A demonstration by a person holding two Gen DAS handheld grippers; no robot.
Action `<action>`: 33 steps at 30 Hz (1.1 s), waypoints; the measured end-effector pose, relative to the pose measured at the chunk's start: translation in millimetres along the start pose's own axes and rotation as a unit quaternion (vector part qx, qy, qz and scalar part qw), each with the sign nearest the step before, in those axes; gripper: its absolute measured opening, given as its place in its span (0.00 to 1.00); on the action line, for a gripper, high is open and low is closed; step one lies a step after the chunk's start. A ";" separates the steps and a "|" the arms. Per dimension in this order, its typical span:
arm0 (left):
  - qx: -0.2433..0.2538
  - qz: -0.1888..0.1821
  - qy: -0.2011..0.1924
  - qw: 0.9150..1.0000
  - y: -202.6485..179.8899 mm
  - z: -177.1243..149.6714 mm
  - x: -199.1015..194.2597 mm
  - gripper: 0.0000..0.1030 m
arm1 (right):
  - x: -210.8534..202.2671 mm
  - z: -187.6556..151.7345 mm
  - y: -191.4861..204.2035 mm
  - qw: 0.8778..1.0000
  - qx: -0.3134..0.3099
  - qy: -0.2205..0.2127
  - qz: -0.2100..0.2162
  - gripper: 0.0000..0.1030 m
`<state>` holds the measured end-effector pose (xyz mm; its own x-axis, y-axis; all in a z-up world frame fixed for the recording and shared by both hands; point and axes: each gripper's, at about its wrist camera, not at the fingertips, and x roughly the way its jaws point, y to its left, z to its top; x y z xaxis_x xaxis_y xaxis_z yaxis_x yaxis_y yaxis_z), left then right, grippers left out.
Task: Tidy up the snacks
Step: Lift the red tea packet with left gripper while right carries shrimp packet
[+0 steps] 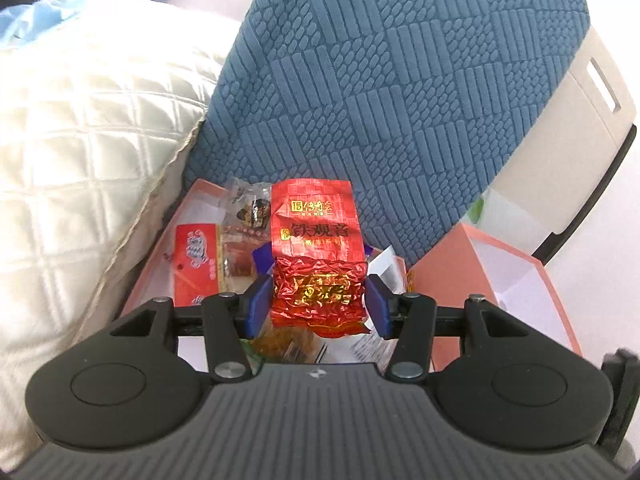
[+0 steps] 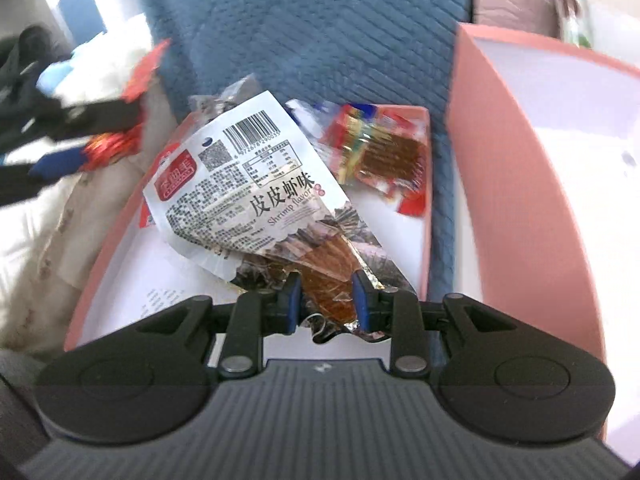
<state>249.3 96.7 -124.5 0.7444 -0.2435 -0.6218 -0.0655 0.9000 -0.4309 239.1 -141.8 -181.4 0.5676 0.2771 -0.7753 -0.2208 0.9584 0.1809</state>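
My left gripper [image 1: 318,304] pinches the red tea packet [image 1: 316,256], my right gripper [image 2: 326,300] the shrimp snack [image 2: 256,196] low at centre frame; slick foil could slip.

Support is a sofa seat with a blue textured cover [image 1: 400,92], blocks of ribbed and pebbled pattern. Directly on it: pink box [image 2: 428,184], white inside, shallow, holding loose snack packets. Second pink box [image 2: 520,208] just beside it on the right side, a strip of blue cover visible between the two, white interior. Cream quilted cushion [image 1: 80,140] sits on the seat against the first box's left wall, touching it. Beige plastic unit [image 1: 580,120] with a slot at the far right edge; what it is, can't tell.
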 end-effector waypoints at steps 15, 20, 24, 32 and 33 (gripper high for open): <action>-0.040 0.017 -0.009 0.999 1.4 -39.1 -67.9 0.55 | -70.2 -10.8 -1.6 0.999 0.033 -0.023 0.000 0.30; -0.032 0.028 -0.001 0.999 -8.5 -49.1 -81.9 0.55 | -99.5 -13.4 -3.8 0.999 0.038 -0.039 0.001 0.30; -0.031 0.029 -0.001 0.999 -26.3 -45.7 -94.0 0.55 | -119.5 -10.5 -13.1 0.998 0.048 -0.048 0.001 0.30; -0.020 0.021 -0.017 0.999 -73.3 -22.0 -112.7 0.55 | -170.3 15.8 -32.8 0.995 0.045 -0.092 0.002 0.30; -0.017 0.018 -0.019 1.000 -79.5 -18.0 -113.2 0.55 | -177.5 21.1 -35.6 0.994 0.043 -0.099 0.001 0.30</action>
<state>158.3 46.2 -31.6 0.7651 -0.1962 -0.6133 -0.1160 0.8948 -0.4311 162.9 -223.6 -37.5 0.7138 0.2794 -0.6422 -0.1585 0.9576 0.2405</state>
